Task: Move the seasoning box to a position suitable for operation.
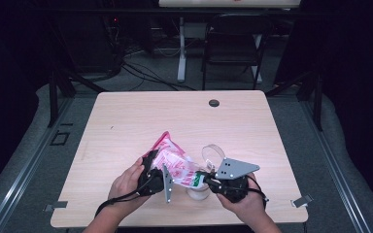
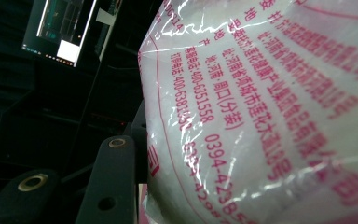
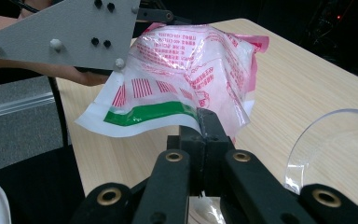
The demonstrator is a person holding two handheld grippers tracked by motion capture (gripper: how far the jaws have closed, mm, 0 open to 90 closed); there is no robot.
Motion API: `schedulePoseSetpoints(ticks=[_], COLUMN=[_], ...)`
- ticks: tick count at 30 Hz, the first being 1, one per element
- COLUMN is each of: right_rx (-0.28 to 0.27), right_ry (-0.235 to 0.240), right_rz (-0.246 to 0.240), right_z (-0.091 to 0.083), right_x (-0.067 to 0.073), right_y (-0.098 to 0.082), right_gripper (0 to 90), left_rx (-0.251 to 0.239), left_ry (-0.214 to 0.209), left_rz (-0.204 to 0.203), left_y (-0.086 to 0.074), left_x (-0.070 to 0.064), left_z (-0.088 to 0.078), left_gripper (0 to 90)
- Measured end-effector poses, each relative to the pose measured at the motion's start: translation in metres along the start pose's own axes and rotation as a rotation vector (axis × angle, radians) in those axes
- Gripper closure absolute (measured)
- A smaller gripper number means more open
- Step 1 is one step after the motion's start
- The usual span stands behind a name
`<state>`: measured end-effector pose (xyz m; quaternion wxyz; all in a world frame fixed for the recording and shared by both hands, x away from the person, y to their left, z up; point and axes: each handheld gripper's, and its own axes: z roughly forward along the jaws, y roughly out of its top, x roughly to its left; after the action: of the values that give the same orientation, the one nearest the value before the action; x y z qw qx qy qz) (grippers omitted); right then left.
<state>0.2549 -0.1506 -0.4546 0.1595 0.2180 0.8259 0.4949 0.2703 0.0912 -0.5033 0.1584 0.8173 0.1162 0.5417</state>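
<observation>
The bag (image 3: pixel 186 79) is up off the table (image 1: pixel 126 116), pinched by the right claw (image 3: pixel 204 122) at its near edge. The left claw (image 1: pixel 156 175) grips its far side. Pulling hard could rip it, spilling powder past the cup (image 3: pixel 335 149) beside the right claw.

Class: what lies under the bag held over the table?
Under the bag, bare table and part of a clear cup beside the right tongs show. The bag covers whatever lies directly beneath its middle.
</observation>
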Motion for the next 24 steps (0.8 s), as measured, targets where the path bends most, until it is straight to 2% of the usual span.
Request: schedulePoseSetpoints(ticks=[24], right_rx=[0.000], right_ry=[0.000], right_rz=[0.017], right_z=[-0.0011], right_x=[-0.0035], right_y=[-0.0045], right_gripper=[90.0], left_rx=[0.004], left_ry=[0.029], left_rz=[0.055], left_y=[0.0049], left_x=[0.0009], left_z=[-0.0018], left_gripper=[59.6])
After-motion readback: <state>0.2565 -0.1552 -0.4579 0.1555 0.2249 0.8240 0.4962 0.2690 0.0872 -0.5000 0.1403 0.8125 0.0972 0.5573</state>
